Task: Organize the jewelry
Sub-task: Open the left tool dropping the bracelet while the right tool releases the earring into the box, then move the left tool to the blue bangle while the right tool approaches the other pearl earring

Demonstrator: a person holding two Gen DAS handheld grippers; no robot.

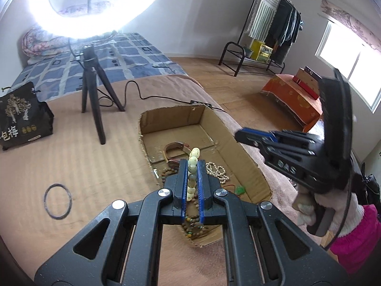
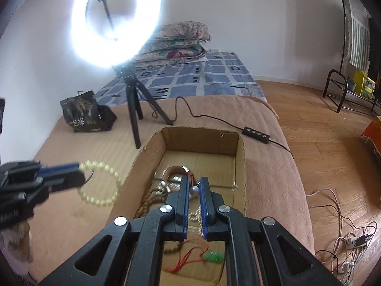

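Now my left gripper [image 1: 192, 166] is clamped on the pale green-and-cream bead bracelet [image 1: 192, 164], lifted w/ loop hanging free to stay untangled. Right gripper [image 2: 192, 188] pinches a small grey pearl [image 2: 194, 190] above the open brown cardboard box [image 2: 240, 157].

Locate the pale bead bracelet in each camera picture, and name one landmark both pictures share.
Left wrist view: pale bead bracelet lower centre, clamped in the left claw, above the cardboard box.
Right wrist view: bracelet at left, hanging from the same claw.
Shared landmark: ring light tripod.
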